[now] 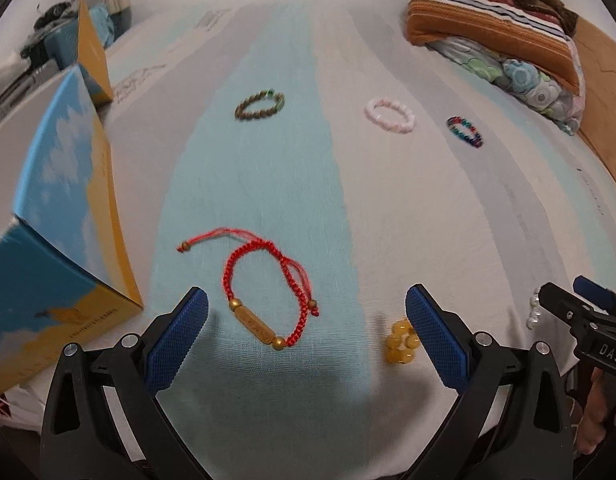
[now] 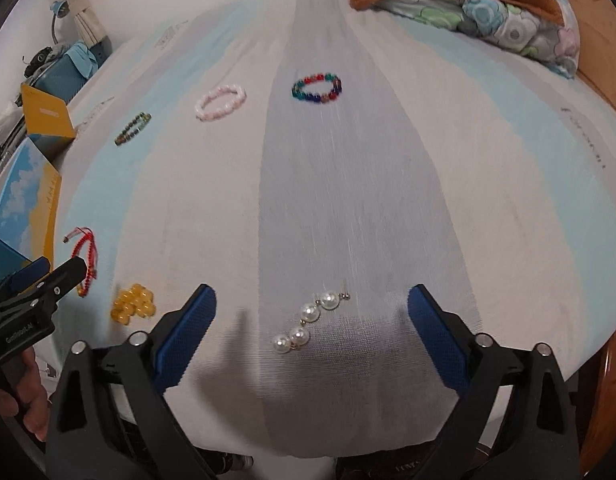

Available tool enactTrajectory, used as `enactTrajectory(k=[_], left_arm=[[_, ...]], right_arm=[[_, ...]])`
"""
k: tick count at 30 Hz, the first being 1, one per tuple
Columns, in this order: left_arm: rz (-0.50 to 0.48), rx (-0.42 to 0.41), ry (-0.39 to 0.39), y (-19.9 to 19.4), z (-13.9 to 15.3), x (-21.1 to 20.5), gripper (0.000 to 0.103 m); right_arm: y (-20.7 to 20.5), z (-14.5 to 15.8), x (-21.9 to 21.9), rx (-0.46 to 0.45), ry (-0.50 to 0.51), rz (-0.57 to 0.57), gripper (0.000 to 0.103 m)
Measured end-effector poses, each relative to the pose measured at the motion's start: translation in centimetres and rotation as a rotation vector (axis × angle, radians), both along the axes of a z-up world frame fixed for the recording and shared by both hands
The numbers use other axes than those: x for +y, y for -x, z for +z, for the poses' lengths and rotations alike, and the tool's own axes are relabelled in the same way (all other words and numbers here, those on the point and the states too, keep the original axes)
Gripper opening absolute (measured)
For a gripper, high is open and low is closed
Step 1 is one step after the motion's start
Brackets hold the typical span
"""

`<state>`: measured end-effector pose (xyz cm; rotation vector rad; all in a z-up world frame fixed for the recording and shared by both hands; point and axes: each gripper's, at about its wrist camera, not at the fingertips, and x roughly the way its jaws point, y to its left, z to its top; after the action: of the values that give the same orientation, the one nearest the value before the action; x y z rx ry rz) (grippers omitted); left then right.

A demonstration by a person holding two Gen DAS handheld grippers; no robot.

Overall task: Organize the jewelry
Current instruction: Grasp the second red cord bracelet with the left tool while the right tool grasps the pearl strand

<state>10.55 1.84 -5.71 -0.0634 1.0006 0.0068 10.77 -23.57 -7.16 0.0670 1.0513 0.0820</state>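
Note:
My left gripper (image 1: 307,304) is open and empty, its fingers either side of a red cord bracelet (image 1: 267,292) with a gold tube bead. A yellow bead bracelet (image 1: 400,342) lies by its right finger. My right gripper (image 2: 312,304) is open and empty, low over pearl earrings (image 2: 308,322). Farther off lie a brown bead bracelet (image 1: 259,105), a pink one (image 1: 390,115) and a multicoloured one (image 1: 464,132). The right wrist view also shows the red bracelet (image 2: 85,258), yellow (image 2: 132,303), pink (image 2: 221,102), multicoloured (image 2: 317,89) and brown (image 2: 132,128) bracelets.
A blue and yellow box (image 1: 59,240) stands at the left on the striped bedsheet (image 1: 448,220), its lid (image 1: 92,50) up behind. Folded blankets and a pillow (image 1: 492,28) lie at the far right. A wooden bed edge (image 1: 604,92) runs along the right.

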Motion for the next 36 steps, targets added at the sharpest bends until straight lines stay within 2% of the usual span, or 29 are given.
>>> enactTrajectory(k=[4, 6, 10, 13, 15, 16, 18, 26, 29, 31, 32, 36], left_arm=[[0.036, 0.008, -0.004, -0.4, -1.6, 0.3, 0.097], [0.043, 0.015, -0.002, -0.6, -2.1, 0.3, 0.097], [0.044, 0.033, -0.008, -1.2, -3.1, 0.2, 0.093], [0.053, 0.038, -0.019, -1.3, -3.2, 0.3, 0.082], [0.053, 0.045, -0.024, -1.3, -3.2, 0.3, 0.067], [0.051, 0.047, -0.023, -1.3, -3.2, 0.4, 0.065], [0.043, 0.049, -0.011, -1.2, -3.2, 0.4, 0.054], [0.038, 0.068, 0.006, -1.0, -3.1, 0.6, 0.026], [0.031, 0.075, 0.01, -0.9, -3.0, 0.5, 0.015], [0.029, 0.078, 0.01, -0.8, -2.9, 0.5, 0.012], [0.027, 0.076, 0.009, -0.8, -2.8, 0.5, 0.011], [0.023, 0.075, 0.007, -0.6, -2.6, 0.4, 0.011]], right_arm=[[-0.5, -1.2, 0.0, 0.027, 0.0, 0.009, 0.086], [-0.8, -1.9, 0.1, 0.051, -0.014, 0.014, 0.079], [-1.2, -2.9, 0.1, 0.073, -0.011, 0.009, 0.074], [-1.2, -3.1, 0.0, 0.066, -0.003, 0.004, 0.068], [-1.2, -3.1, 0.1, 0.062, 0.009, 0.009, 0.064], [-1.2, -3.1, 0.2, 0.057, 0.024, 0.016, 0.061], [-1.2, -3.1, 0.3, 0.05, 0.037, 0.021, 0.056], [-1.1, -2.8, 0.2, 0.044, 0.054, 0.014, 0.022], [-1.2, -2.7, 0.0, 0.044, 0.046, 0.009, 0.02], [-1.1, -2.6, -0.1, 0.043, 0.039, 0.004, 0.019], [-1.1, -2.6, -0.1, 0.041, 0.037, 0.002, 0.01], [-0.9, -2.1, -0.2, 0.035, 0.031, 0.005, 0.01]])
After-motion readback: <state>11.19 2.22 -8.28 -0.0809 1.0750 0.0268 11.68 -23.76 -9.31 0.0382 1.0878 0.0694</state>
